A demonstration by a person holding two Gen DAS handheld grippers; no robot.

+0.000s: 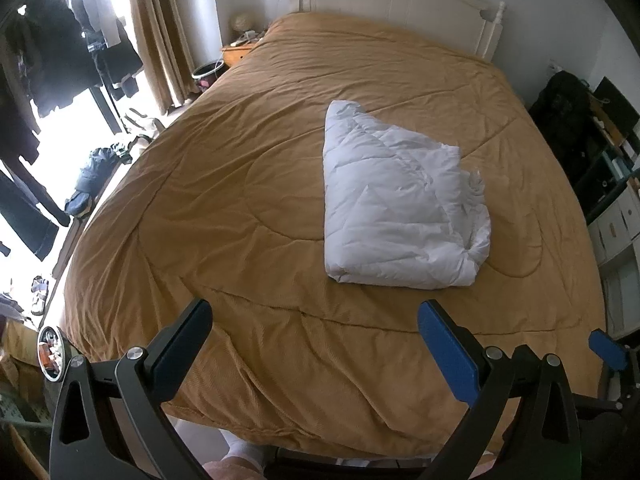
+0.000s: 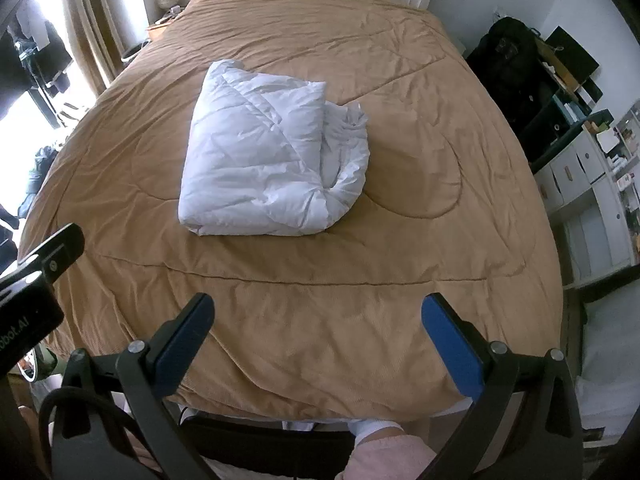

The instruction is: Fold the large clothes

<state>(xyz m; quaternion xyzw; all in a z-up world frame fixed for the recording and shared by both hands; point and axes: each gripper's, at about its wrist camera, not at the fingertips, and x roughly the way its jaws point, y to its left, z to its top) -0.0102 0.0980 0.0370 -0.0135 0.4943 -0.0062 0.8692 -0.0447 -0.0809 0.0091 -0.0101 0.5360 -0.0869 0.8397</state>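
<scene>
Left wrist view: dark clothes hang at the window (image 1: pixel 72 40) at far left, with more clothes heaped on the floor (image 1: pixel 92 176) below it. Next comes the bed, covered by a tan quilted bedspread (image 1: pixel 240 208). The left claw (image 1: pixel 316 340) hangs over the foot of the bed, released, jaws wide apart and nothing between them.

The task's thing, a white padded down garment (image 1: pixel 396 208), lies right of the bed's centre, already folded into a thick rectangular bundle. It is well apart from both claws. Its left edge is a clean fold. Its right edge is bunched and loose.

Right wrist view: the right claw (image 2: pixel 318 344) is likewise released and empty, over the foot of the bed. The same bundle (image 2: pixel 264 164) sits ahead and slightly left of it. A rolled, crumpled lip (image 2: pixel 348 152) shows along the bundle's right side. Further right stand a dark bag (image 2: pixel 508 68) and white shelving (image 2: pixel 592 188).

Judgement: folding looks near complete.

Risks:
- The padded fill is springy, so the top layer may creep open at the loose right edge.
- The shell fabric looks slick. A pinch on one layer only would drag that layer off and undo the stack.
- Pressing the soft bedspread could ruck it and tilt the bundle.
</scene>
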